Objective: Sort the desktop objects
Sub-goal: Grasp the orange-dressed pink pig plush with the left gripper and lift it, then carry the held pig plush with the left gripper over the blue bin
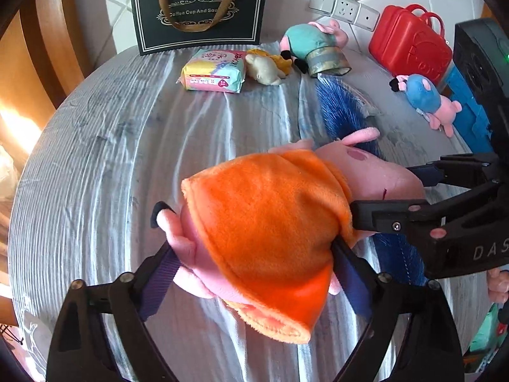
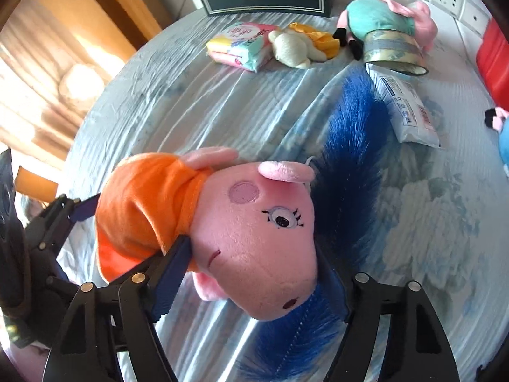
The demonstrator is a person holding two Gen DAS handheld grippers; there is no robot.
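A pink pig plush in an orange dress is held above the table by both grippers. My left gripper is shut on its lower body and dress. My right gripper is shut on its head; it shows in the left wrist view coming in from the right. The left gripper shows at the left edge of the right wrist view. A blue feather lies on the cloth under the plush.
At the back stand a black paper bag, a tissue pack, a cream and yellow plush, a green-dressed pig plush on a tape roll. A red case, a blue-dressed pig plush and a white packet lie right.
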